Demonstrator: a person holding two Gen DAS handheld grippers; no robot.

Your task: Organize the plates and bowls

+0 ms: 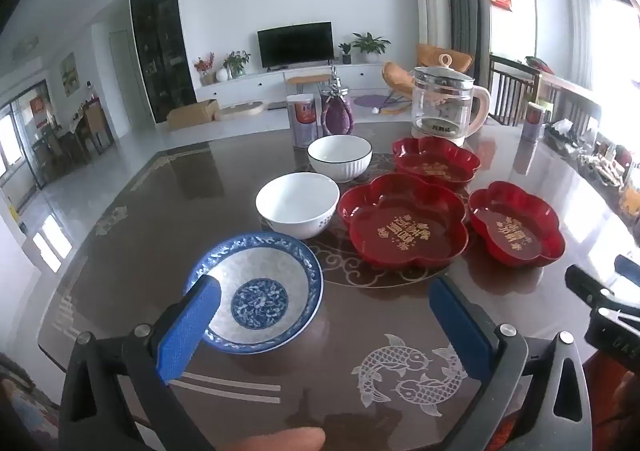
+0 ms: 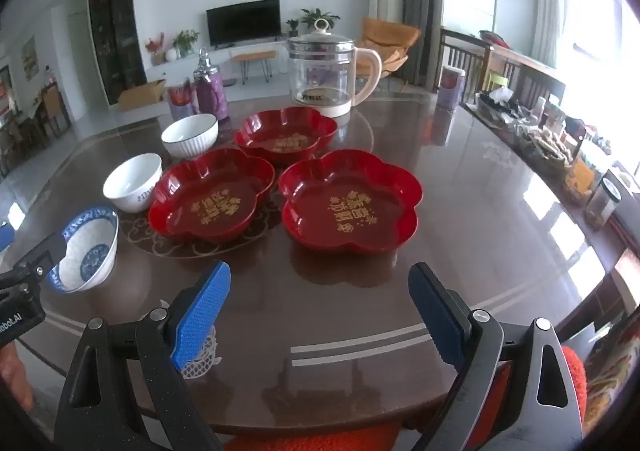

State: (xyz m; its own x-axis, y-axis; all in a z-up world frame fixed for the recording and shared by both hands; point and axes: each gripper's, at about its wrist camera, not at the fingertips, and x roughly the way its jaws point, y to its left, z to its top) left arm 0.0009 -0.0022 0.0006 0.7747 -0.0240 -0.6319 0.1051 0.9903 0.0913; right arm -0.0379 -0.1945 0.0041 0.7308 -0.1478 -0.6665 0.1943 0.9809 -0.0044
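Hovering wide open — both hand-held grippers (image 1: 324,315) (image 2: 320,307) above bowls (image 1: 256,291)

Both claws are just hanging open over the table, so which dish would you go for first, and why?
Probably ease the left gripper down onto the blue-patterned bowl. It lies nearest, one finger already over its rim, jaws wide and empty. The right gripper is open too, facing the nearest red plate.

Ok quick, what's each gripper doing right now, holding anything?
Left gripper: open, holding nothing.
Right gripper: open, holding nothing.
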